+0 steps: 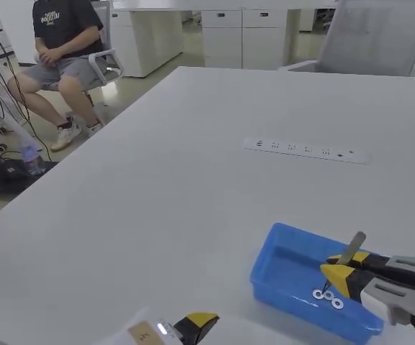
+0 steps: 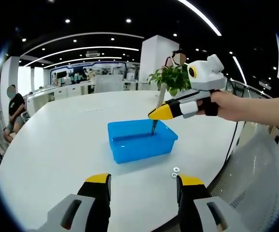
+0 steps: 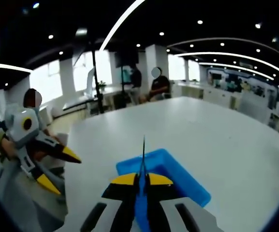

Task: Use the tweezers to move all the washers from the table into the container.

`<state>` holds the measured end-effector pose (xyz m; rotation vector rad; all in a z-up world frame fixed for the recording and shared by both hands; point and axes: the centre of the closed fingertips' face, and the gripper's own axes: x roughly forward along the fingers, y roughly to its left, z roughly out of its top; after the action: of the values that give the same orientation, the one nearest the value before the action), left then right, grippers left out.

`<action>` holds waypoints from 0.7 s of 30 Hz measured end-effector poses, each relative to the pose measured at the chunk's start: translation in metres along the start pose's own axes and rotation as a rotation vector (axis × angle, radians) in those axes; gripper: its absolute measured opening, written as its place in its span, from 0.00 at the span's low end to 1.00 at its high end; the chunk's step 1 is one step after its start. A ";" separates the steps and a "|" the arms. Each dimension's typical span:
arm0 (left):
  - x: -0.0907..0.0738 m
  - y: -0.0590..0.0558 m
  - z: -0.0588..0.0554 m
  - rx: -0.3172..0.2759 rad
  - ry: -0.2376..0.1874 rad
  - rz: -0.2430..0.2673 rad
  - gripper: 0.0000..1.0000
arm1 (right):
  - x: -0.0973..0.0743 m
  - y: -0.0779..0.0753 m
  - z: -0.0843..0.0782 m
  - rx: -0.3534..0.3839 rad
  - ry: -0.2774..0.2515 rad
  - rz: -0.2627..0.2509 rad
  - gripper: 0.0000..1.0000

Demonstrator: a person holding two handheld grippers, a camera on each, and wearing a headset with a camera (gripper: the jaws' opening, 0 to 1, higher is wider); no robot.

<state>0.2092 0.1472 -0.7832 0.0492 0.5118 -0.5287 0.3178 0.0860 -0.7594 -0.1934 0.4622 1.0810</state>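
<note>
Tweezers [image 1: 351, 249] being clamped by the right gripper [image 1: 329, 270], tips being held inside the blue container [image 1: 283, 248] holding washers [image 1: 327, 296], stray washers [image 2: 176, 171] lying on the table [image 2: 57, 145] alongside, left gripper [image 2: 141, 180] being held jaws apart.

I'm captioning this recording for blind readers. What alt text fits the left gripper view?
The right gripper, held by a hand, grips tweezers whose tips point down into a blue container on a white table. Two washers lie on the table just beside the container, and the left gripper rises open in the foreground.
</note>
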 end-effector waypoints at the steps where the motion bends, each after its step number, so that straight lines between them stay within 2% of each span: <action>1: 0.000 0.000 0.000 0.000 0.000 0.001 0.54 | 0.000 0.001 0.000 0.001 -0.001 0.001 0.04; 21: 0.000 0.000 0.000 -0.001 -0.002 -0.001 0.54 | -0.019 0.024 -0.009 0.002 0.011 0.027 0.04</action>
<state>0.2089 0.1472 -0.7830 0.0472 0.5101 -0.5294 0.2870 0.0784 -0.7571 -0.1917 0.4772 1.1067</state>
